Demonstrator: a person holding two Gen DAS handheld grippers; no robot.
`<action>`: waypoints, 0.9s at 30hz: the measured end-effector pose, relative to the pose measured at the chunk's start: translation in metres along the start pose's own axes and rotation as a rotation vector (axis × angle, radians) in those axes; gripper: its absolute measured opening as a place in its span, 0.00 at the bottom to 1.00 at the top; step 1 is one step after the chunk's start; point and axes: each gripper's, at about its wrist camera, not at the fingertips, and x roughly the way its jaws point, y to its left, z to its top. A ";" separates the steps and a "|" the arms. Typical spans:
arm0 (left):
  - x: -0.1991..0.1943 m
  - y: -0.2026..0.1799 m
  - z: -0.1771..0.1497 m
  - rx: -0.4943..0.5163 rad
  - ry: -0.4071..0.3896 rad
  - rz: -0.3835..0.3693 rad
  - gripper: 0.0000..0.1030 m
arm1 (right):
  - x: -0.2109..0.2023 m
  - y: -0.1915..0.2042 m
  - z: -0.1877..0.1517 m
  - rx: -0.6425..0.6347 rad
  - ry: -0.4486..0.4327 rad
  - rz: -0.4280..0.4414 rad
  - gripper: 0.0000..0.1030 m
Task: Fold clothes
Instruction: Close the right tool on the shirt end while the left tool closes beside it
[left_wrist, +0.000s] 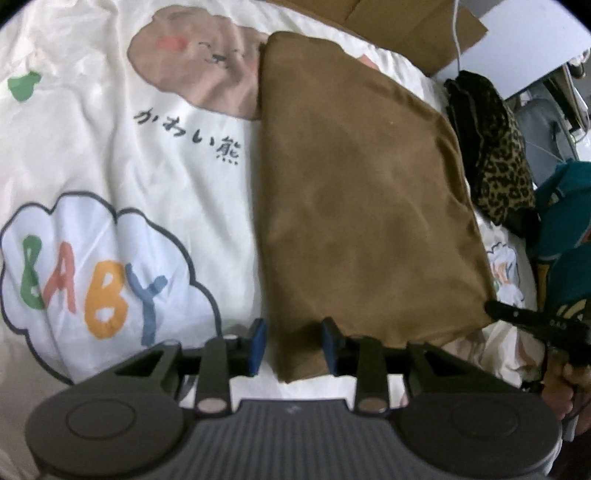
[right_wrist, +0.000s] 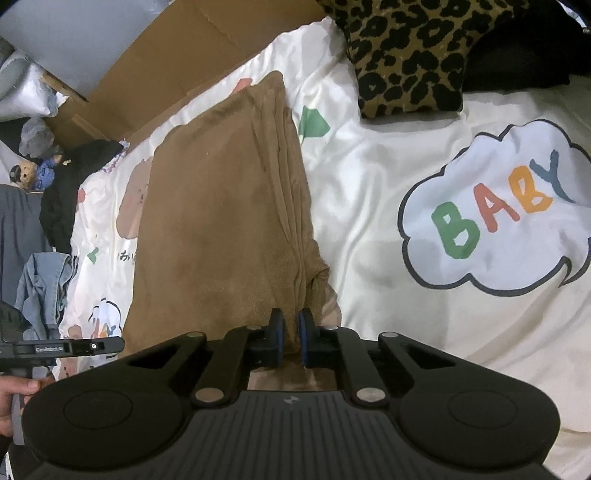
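Note:
A brown garment (left_wrist: 362, 192), folded into a long rectangle, lies flat on a cream bedsheet (left_wrist: 110, 155). My left gripper (left_wrist: 294, 343) is open; its blue pads (left_wrist: 258, 341) straddle the garment's near left corner without closing on it. In the right wrist view the same brown garment (right_wrist: 221, 206) shows stacked layers along its right edge. My right gripper (right_wrist: 291, 338) is shut on that layered edge at the near end, with brown cloth pinched between the pads (right_wrist: 279, 338).
The sheet carries a "BABY" cloud print (right_wrist: 495, 218) and a bear print (left_wrist: 199, 62). A leopard-print cloth (right_wrist: 406, 51) lies beyond the garment, with cardboard (right_wrist: 177, 48) at the bed's far edge. Dark and denim clothes (right_wrist: 44, 280) are piled to one side. A hand (right_wrist: 14, 398) holds the other gripper's handle.

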 end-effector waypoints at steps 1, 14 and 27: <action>0.003 0.002 -0.001 -0.013 0.006 -0.002 0.37 | 0.000 0.000 0.000 0.001 -0.003 -0.002 0.06; 0.008 0.016 -0.009 -0.092 0.023 -0.100 0.09 | -0.001 -0.021 0.001 0.089 0.016 0.008 0.26; 0.011 0.027 -0.007 -0.150 0.033 -0.129 0.26 | 0.005 -0.046 -0.003 0.286 0.037 0.104 0.35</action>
